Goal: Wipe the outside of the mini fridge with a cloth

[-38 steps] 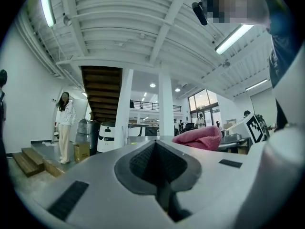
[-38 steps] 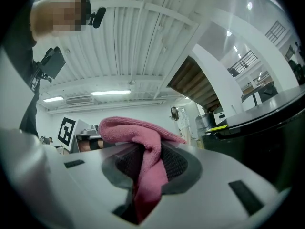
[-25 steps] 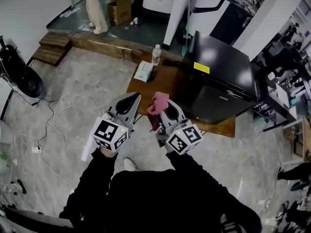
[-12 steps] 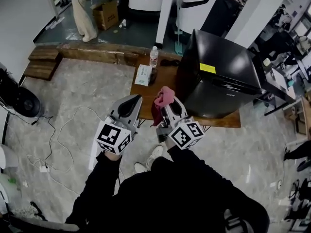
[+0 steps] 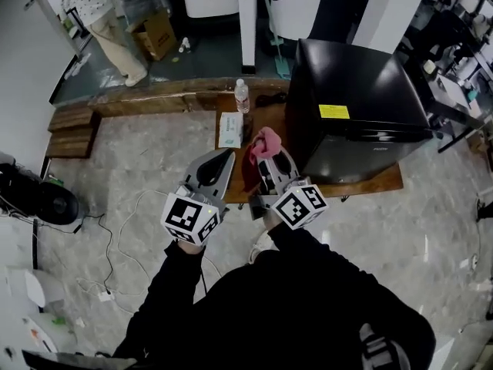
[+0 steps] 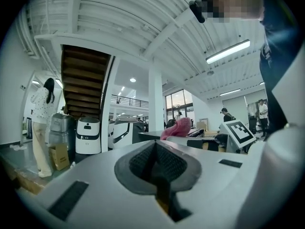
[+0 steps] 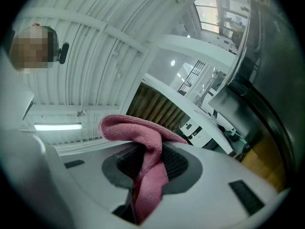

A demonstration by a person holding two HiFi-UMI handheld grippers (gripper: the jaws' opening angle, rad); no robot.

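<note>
Holding the cloth (image 5: pixel 266 142) clamped in the right tongs (image 5: pixel 269 163) near the mini fridge (image 5: pixel 356 91) on the surface (image 5: pixel 370 184), with the left tongs (image 5: pixel 221 160) closed empty, and ideally keeping that grip firm while pressing flat.

My left claw (image 5: pixel 221 163) and right claw (image 5: pixel 269 163) are pale grey shells with dark ribbed pads (image 6: pixel 143 162). Each carries a cube (image 5: pixel 192 218) of black-and-white square markers, and black sleeves (image 5: pixel 163 285) show behind them.

Left gripper (image 6: pixel 156 165) jaws closed, nothing btwn. White pillar (image 6: pixel 156 106) straight ahead; pink cloth (image 6: pixel 177 128) just R of it, marker cube (image 6: pixel 239 132) further R, staircase (image 6: pixel 82 82) & person (image 6: pixel 42 123) to L.
</note>
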